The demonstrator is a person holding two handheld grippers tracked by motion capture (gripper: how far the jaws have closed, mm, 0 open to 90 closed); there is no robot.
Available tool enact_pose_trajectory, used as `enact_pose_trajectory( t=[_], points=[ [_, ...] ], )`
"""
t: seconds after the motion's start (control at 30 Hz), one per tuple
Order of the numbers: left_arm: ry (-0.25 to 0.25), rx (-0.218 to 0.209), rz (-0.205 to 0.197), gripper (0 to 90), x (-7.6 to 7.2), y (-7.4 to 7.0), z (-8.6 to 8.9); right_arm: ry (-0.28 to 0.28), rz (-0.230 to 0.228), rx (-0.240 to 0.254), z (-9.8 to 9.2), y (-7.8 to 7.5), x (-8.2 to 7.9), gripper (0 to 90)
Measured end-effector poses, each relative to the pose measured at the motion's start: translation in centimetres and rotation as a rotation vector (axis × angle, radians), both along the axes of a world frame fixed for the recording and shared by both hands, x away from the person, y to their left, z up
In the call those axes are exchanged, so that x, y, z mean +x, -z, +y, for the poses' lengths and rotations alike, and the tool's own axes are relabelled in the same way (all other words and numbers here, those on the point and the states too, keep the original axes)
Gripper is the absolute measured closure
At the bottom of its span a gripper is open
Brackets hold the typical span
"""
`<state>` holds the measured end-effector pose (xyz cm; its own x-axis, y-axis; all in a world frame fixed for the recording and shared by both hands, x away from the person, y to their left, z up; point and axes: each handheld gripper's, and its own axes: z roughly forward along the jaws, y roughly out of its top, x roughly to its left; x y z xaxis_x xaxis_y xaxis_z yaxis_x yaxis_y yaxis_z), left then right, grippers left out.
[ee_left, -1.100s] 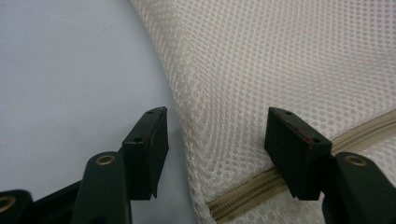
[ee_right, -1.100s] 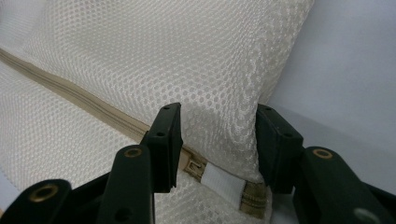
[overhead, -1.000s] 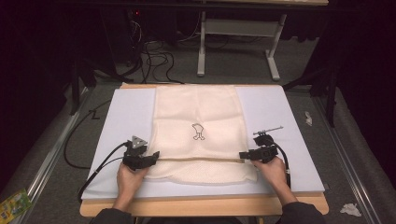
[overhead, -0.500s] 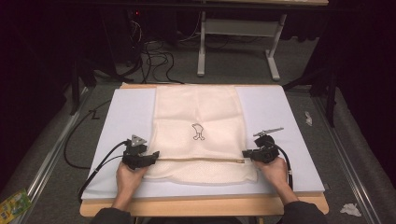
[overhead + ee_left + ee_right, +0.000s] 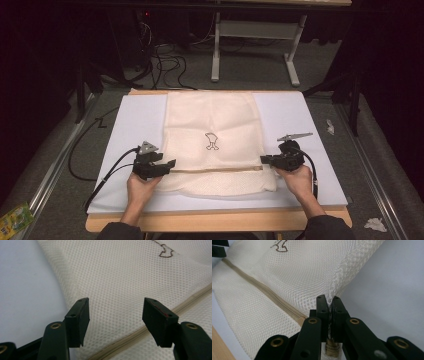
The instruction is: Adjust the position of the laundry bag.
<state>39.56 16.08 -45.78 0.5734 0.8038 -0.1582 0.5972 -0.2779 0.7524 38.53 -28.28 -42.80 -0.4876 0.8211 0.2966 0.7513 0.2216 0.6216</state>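
White counter (image 5: 135,120) bears our mesh bag (image 5: 212,125); right claw (image 5: 328,305) pinches its edge beside the zipper (image 5: 262,291) to anchor it, left claw (image 5: 116,315) gapes.

1. This looked like a lab or recording workroom.
2. Loose cables (image 5: 165,62) trailed over grey carpet (image 5: 55,170).
3. A bare-framed desk (image 5: 257,30) stood behind the padded worktable (image 5: 320,145), amid dark surroundings.

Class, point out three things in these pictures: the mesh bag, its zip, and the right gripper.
mesh bag (image 5: 210,117), high view, upper panel.
zip (image 5: 265,293), right gripper view, beige tape.
right gripper (image 5: 328,305), right gripper view, between the fingertips pinching the bag's edge.
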Motion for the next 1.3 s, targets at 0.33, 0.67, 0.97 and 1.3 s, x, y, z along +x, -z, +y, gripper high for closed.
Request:
enact_pose_trajectory(
  t=[0.33, 0.67, 0.97, 1.3],
  points=[
    [0.083, -0.028, 0.011, 42.5, -0.1, -0.5, -3.2, -0.015, -0.019, 0.037, 0.3, -0.8, 0.1, 88.4],
    [0.130, -0.068, 0.031, 44.3, -0.1, -0.4, -5.2, -0.024, -0.027, 0.040, 0.6, -1.3, 0.2, 88.4],
    [0.176, -0.065, 0.034, 45.8, -0.4, -1.1, -6.7, -0.042, -0.038, 0.044, 1.6, -1.7, 0.6, 88.4],
    [0.220, -0.078, 0.038, 46.1, -0.4, -1.6, -8.7, -0.065, -0.051, 0.061, 2.6, -2.2, 1.0, 88.4]
  ],
)
